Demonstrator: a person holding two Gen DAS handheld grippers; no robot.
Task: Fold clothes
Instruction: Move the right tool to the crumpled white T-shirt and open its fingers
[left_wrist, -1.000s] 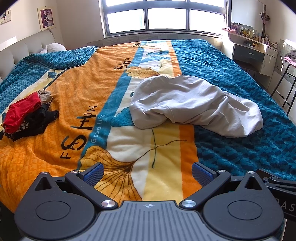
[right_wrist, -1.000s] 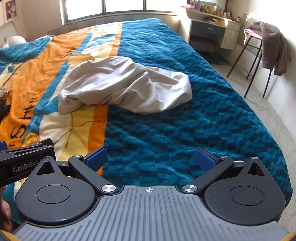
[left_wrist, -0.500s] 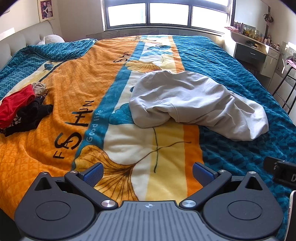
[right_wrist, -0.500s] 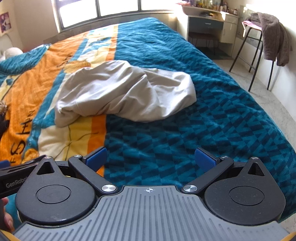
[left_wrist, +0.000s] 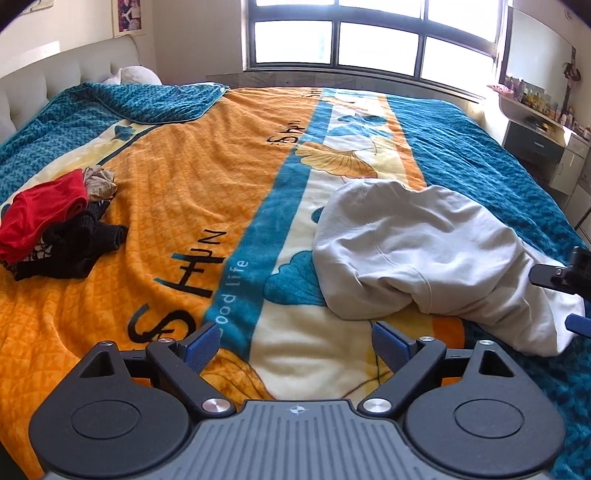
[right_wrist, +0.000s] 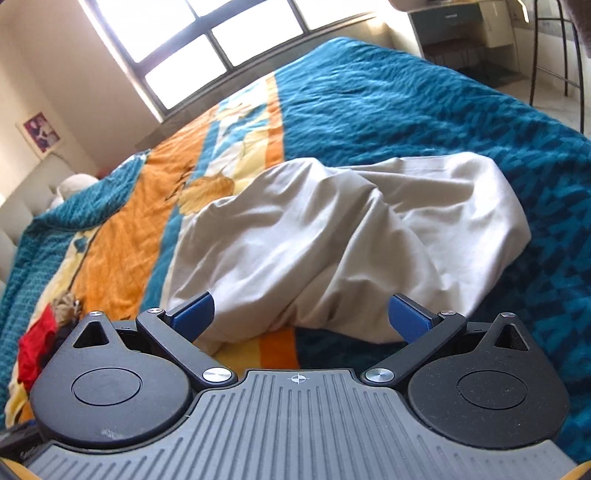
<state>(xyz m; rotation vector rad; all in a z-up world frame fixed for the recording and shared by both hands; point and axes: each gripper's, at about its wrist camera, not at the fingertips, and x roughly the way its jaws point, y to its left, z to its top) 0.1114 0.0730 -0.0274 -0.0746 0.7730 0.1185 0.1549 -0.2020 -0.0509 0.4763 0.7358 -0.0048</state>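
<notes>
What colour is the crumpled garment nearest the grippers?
Pale grey-beige, plain with no print; the garment shows best in the right wrist view.

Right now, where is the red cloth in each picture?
Left wrist view: the red cloth lies at the far left edge, on top of a dark clothes pile on the orange part of the blanket.
Right wrist view: the red cloth shows at the lower left, just left of the gripper's black body.
Shared landmark: the crumpled grey garment, lying mid-bed in both.
</notes>
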